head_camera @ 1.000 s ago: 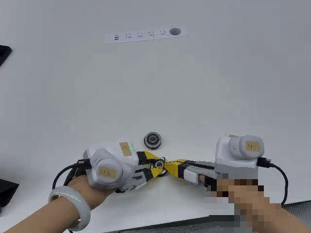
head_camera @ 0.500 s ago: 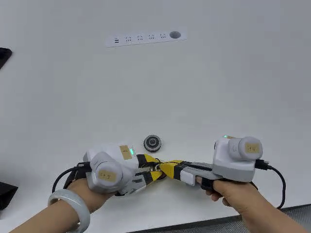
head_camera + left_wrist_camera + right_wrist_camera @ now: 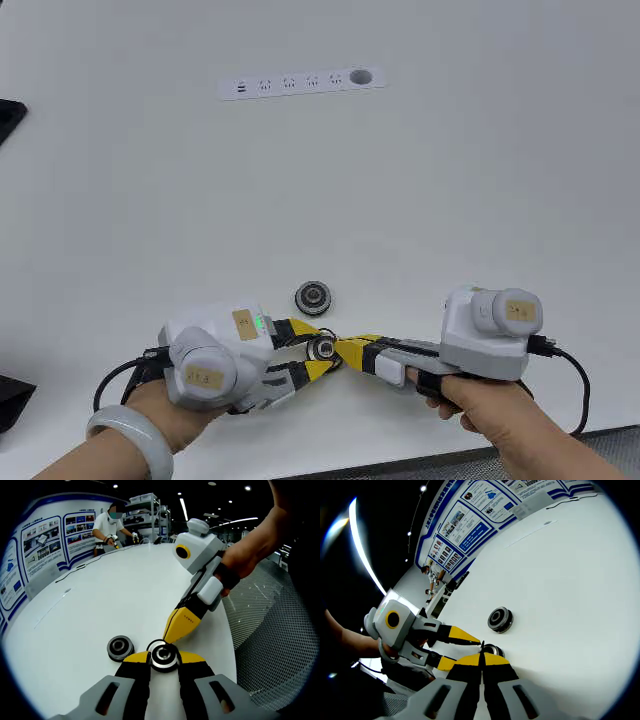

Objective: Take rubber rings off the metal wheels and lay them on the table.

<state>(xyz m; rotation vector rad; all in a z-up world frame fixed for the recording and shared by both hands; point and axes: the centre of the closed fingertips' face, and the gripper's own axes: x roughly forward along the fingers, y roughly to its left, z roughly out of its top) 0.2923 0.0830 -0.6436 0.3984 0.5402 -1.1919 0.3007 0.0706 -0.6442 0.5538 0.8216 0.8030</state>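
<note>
Grippers meet tip to tip low in the head view, over the white table (image 3: 450,200). Your left gripper (image 3: 316,349) comes in from 9 o'clock, jaws part-open and clamped on a metal wheel (image 3: 323,347), one yellow tip on each side of it. Your right gripper (image 3: 343,350) comes in from 3 o'clock, jaws pressed together, its tip at the wheel's rim on the 3 o'clock side. In the left gripper view a thin dark loop, the rubber ring (image 3: 156,641), stands off the rim beside that tip; you cannot tell whether the tip has it pinched. A second wheel (image 3: 313,297), dark around its rim, sits on the table at about 12 o'clock from the held one, near but apart. A power strip (image 3: 300,82) lies far off at 12 o'clock.
</note>
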